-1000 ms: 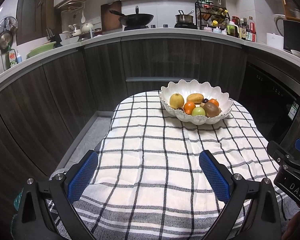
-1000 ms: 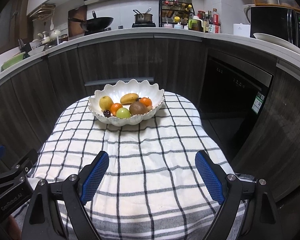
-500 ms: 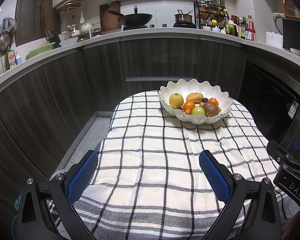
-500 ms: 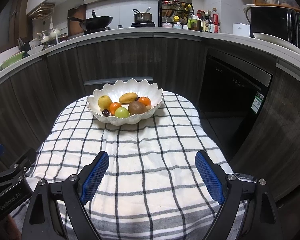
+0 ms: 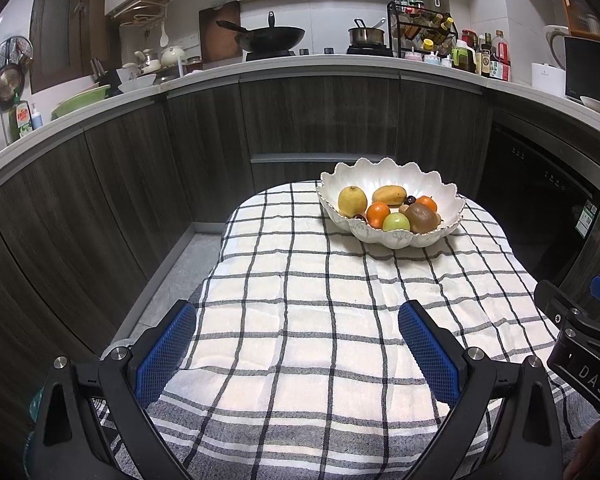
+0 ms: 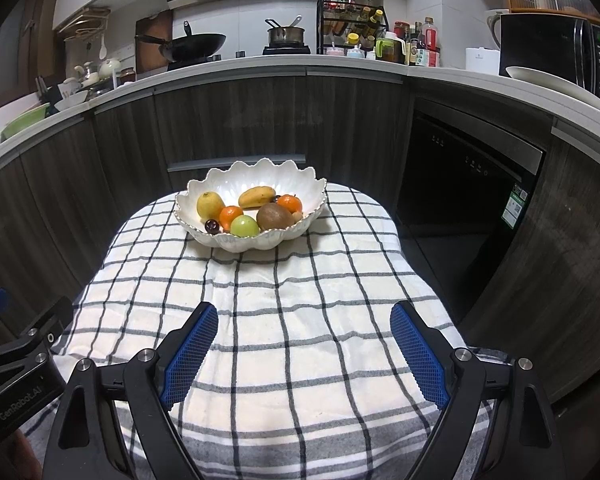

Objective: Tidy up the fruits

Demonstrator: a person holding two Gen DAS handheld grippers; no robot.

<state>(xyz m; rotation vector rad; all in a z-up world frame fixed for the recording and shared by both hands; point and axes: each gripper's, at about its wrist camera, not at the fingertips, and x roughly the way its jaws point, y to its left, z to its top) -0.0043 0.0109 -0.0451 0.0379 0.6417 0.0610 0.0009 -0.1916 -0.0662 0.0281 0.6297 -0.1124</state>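
Both tongs are released, jaws wide with nothing between them: left tongs [image 5: 296, 340], right tongs [image 6: 303, 340]. Bare checked cloth [image 5: 300, 280] lies ahead of each on the table, whose far edge rounds off just past the scalloped white bowl [image 6: 236, 176] holding the fruits [image 6: 256, 210]. "DAS" shows on the right tongs in the left view; "GenRobot.AI" on the left tongs in the right view, which alone shows the microwave [image 6: 555, 46]

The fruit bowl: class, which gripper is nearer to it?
Right, though only slightly. The bowl sits almost straight ahead of the right gripper, across bare cloth. From the left gripper the bowl lies ahead and off to the right.
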